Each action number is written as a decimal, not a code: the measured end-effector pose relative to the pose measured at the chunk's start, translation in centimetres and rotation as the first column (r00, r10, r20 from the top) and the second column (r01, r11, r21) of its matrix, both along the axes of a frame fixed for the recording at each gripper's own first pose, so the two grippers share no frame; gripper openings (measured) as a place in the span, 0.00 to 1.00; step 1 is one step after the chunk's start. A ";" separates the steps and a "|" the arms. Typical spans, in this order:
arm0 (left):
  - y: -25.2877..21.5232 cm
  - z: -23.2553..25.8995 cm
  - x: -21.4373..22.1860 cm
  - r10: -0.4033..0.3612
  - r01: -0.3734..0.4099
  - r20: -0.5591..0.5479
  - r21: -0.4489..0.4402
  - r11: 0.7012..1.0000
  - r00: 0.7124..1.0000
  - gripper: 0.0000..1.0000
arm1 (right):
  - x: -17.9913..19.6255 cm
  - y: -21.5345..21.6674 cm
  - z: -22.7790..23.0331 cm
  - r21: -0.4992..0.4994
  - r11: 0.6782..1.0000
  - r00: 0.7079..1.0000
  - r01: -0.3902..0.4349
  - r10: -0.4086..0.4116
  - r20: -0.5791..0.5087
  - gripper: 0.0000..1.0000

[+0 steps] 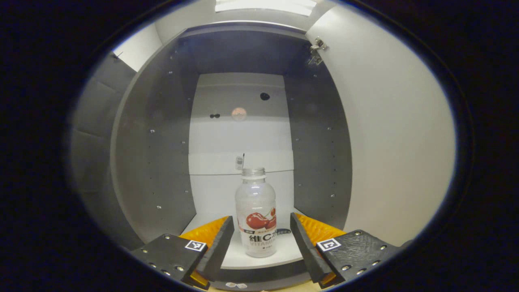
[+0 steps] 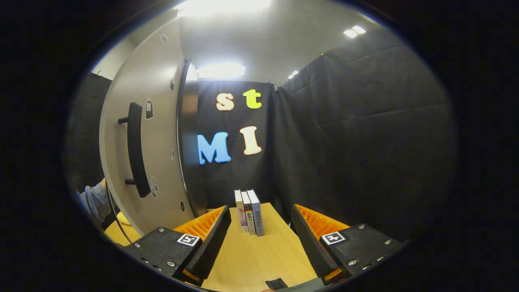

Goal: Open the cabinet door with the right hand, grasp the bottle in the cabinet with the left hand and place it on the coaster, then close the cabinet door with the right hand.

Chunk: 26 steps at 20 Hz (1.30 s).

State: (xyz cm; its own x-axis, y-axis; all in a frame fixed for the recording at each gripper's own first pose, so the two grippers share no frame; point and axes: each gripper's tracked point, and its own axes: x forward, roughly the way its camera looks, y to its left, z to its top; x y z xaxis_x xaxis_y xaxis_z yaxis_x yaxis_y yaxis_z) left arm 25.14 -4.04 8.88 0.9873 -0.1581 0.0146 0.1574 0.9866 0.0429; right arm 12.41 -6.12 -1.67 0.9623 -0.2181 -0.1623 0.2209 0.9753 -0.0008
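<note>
In the left gripper view, the left gripper (image 1: 262, 243) stands with its jaws spread wide, nothing between the pads touching them. The small clear plastic bottle with a red fruit label (image 1: 256, 217) stands upright on the white cabinet floor (image 1: 284, 253), between the two fingers at 12 o'clock and slightly beyond the fingertips; whether the tips have reached its sides cannot be told. The bottle appears empty and uncapped, so judge it light, thin-walled and easily dented. The smooth plastic and label film are likely slippery, and the bottle will tip with a small push. Recommended hold: the straight labelled body, low to mid height, with the pads square to the wall; avoid the narrow neck and rim. Close gently, since excess force will likely collapse the wall.

Beyond the bottle, at 12 o'clock, stands the white back panel of the grey-walled cabinet (image 1: 239, 138). The white cabinet door (image 1: 397, 138) stands swung open at 3 o'clock.

In the right gripper view, the right gripper (image 2: 260, 239) is also spread wide and empty, above the light wooden tabletop (image 2: 259, 259). Three upright books (image 2: 249, 213) stand at 12 o'clock. The door's outer face with its black bar handle (image 2: 136, 150) lies at 9 o'clock, apart from the fingers. A person's sleeve (image 2: 94, 200) shows at 8 o'clock.
</note>
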 end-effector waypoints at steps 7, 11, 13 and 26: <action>0.2 -1.5 4.4 0.005 -0.005 -0.015 0.019 1.000 1.000 0.87 | 1.4 -0.1 -2.0 0.008 0.999 0.997 0.047 -0.047 -0.054 0.94; 0.2 -2.0 4.7 0.017 -0.016 -0.045 0.024 1.000 0.999 0.87 | 1.8 0.1 -2.0 0.006 0.999 0.998 0.042 -0.041 -0.055 0.94; 0.3 -1.2 4.3 0.016 -0.016 -0.042 -0.006 1.000 0.999 0.75 | 1.9 0.3 -1.7 0.002 1.000 0.998 0.029 -0.029 -0.047 0.94; 3.0 3.4 -3.2 0.067 -0.065 0.044 -0.044 0.997 0.997 0.71 | 1.0 1.7 -1.3 0.029 0.993 0.994 -0.111 0.112 -0.013 0.93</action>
State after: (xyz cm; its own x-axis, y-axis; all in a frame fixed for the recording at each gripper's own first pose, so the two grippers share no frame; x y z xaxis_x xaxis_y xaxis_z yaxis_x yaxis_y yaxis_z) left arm 21.92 -1.03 12.26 0.9937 -0.0912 0.0645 0.0910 0.9958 0.0067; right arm 13.42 -4.45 -3.02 0.9778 -0.1047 -0.1814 0.1109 0.9935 0.0243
